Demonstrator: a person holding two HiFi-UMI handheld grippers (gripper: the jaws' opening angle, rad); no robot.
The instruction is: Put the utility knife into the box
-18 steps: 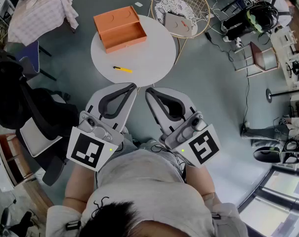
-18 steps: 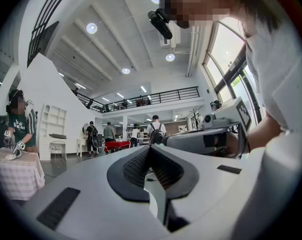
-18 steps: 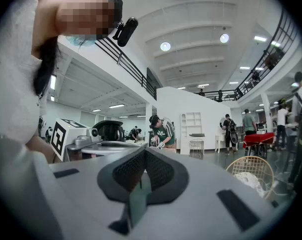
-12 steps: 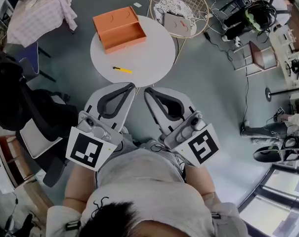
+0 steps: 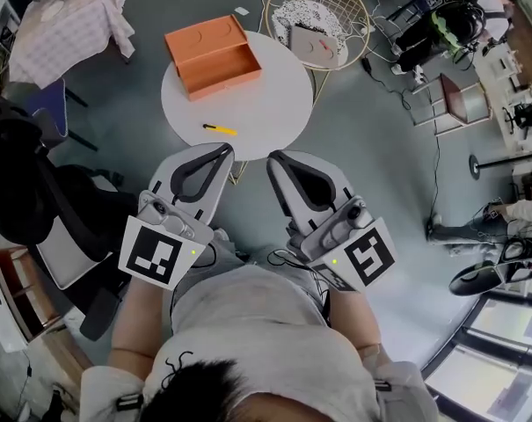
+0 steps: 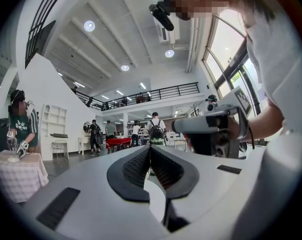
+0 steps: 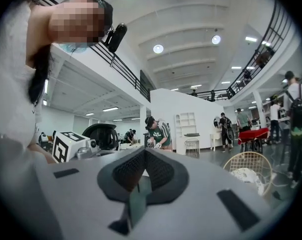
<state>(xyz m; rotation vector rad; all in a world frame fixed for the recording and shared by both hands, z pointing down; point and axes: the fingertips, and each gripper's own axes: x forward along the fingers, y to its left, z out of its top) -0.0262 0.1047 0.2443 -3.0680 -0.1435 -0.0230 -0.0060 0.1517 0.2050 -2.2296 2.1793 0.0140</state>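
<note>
A yellow utility knife (image 5: 219, 129) lies on the round white table (image 5: 274, 104), near its front edge. The orange box (image 5: 213, 53) stands open at the table's back left. My left gripper (image 5: 228, 150) and right gripper (image 5: 272, 158) hang side by side in front of the table, short of its edge, tips pointing toward it. Both are shut with nothing held. In the left gripper view the pads (image 6: 141, 166) meet at the tip, and in the right gripper view the pads (image 7: 153, 171) also meet. Neither gripper view shows the knife or box.
A wire chair (image 5: 318, 16) with a patterned cushion stands behind the table on the right. A black chair (image 5: 37, 183) and a checked-cloth table (image 5: 68, 20) are on the left. Cables and gear (image 5: 441, 33) lie at the right. People stand far off across the hall.
The two grippers have drawn slightly apart and shifted a little; the left one has moved left. The knife and box have not moved.
</note>
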